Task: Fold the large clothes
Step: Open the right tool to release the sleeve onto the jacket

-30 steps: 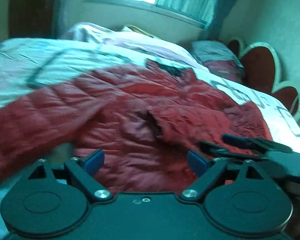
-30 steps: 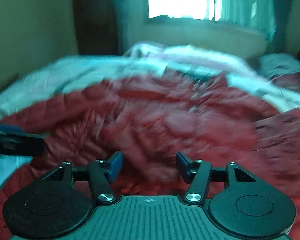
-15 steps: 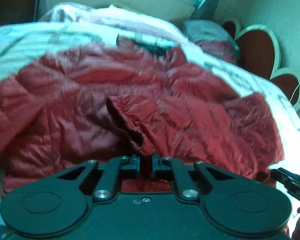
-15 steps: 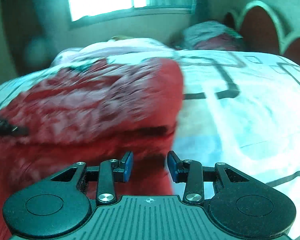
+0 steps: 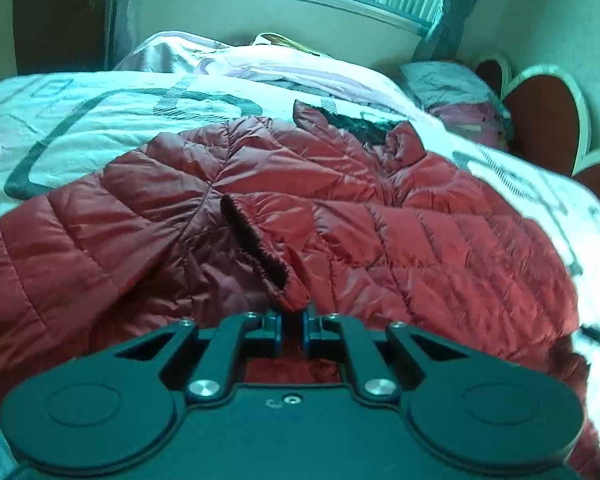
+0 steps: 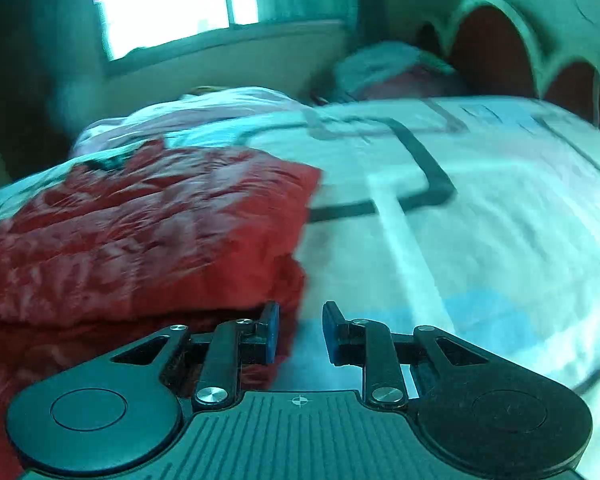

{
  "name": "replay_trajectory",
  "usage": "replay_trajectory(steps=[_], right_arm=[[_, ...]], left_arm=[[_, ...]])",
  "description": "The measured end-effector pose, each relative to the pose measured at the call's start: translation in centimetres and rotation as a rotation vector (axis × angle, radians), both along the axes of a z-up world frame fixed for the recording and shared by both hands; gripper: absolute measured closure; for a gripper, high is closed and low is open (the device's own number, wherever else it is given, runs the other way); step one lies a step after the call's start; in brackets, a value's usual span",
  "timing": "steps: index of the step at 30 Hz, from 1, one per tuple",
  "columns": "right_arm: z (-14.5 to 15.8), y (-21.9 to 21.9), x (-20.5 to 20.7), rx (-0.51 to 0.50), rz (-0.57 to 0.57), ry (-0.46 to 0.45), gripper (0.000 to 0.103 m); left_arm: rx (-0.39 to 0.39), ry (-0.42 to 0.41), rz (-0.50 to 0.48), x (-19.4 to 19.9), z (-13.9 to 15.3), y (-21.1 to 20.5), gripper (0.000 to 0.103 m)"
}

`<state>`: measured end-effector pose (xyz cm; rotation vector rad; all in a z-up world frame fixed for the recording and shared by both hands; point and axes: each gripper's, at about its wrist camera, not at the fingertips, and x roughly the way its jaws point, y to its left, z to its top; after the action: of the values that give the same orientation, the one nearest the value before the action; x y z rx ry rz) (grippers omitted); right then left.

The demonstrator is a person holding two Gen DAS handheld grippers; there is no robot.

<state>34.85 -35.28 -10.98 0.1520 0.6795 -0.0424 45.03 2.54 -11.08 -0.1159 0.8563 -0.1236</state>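
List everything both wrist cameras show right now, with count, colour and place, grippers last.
jacket: one, red quilted, spread across the bed
bedspread: one, white with grey lines, under the jacket
pillow: one, grey and pink, by the headboard
headboard: one, brown scalloped with pale trim, far right
window: one, bright, far wall
left gripper: one, black, shut on the jacket cuff
right gripper: one, black with blue pads, jaws closing at the jacket's edge, not yet pinching it
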Motion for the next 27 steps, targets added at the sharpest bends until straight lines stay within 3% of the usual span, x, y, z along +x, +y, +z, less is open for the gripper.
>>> replay_trajectory(steps=[3,5,7,9,11,13,14,15,16,17,19,22,24,27], right_arm=[[1.6,-0.9,0.6,0.043,-0.025,-0.056,0.078],[2.1,-0.5,1.7,0.047,0.020,-0.065,0.078],[1.2,0.0,3.4,0.026,0.032,-0.004,0.078],[-0.8,0.3,5.5,-0.035,0.007,0.116,0.078],[-1.3,-0.2,5.5,-0.032,-0.006,0.130,0.078],[-0.2,-0.7,4.4,-0.017,-0.022,0.090,0.078],[0.6,-1.0,3.9,-0.004,-0.025,0.049,0.078],[1.6,-1.0,3.4,0.000,-0.023,0.006,0.078],[2.3,-1.0,3.2,0.005,-0.010,-0.025,0.078],[2.8,-0.8,3.5,0.012,0.012,-0.050,0.078],[3.4,0.3,4.5,0.017,0.070,-0.062,0.078],[1.9,2.1,7.2,-0.034,0.116,0.007,0.078],[-0.3,1.9,8.9,-0.086,0.065,0.109,0.078],[-1.3,0.8,8.9,-0.062,0.065,0.121,0.078]], left_arm=[[0.028,-0.004,-0.019,-0.2,-0.4,0.2,0.094],[0.024,-0.008,-0.019,0.0,-0.6,0.1,0.094],[0.025,-0.022,-0.005,0.0,-0.7,0.2,0.094],[0.046,-0.019,0.020,0.0,-1.0,0.3,0.094],[0.050,0.009,0.007,0.1,-1.5,0.5,0.094],[0.080,0.013,-0.026,-0.3,-1.4,0.5,0.085],[0.104,-0.008,-0.004,-0.8,-0.9,0.7,0.068],[0.140,-0.051,0.041,-1.6,-0.2,1.0,0.044],[0.181,-0.114,0.090,-2.4,0.7,1.3,0.037],[0.207,-0.176,0.108,-2.9,1.4,1.1,0.040],[0.237,-0.242,0.055,-2.6,2.1,-0.3,0.041],[0.253,-0.175,-0.071,0.2,0.7,-3.7,0.043],[0.294,-0.105,-0.122,2.1,-1.4,-5.0,0.042],[0.292,-0.093,-0.133,3.1,-3.5,-4.7,0.035]])
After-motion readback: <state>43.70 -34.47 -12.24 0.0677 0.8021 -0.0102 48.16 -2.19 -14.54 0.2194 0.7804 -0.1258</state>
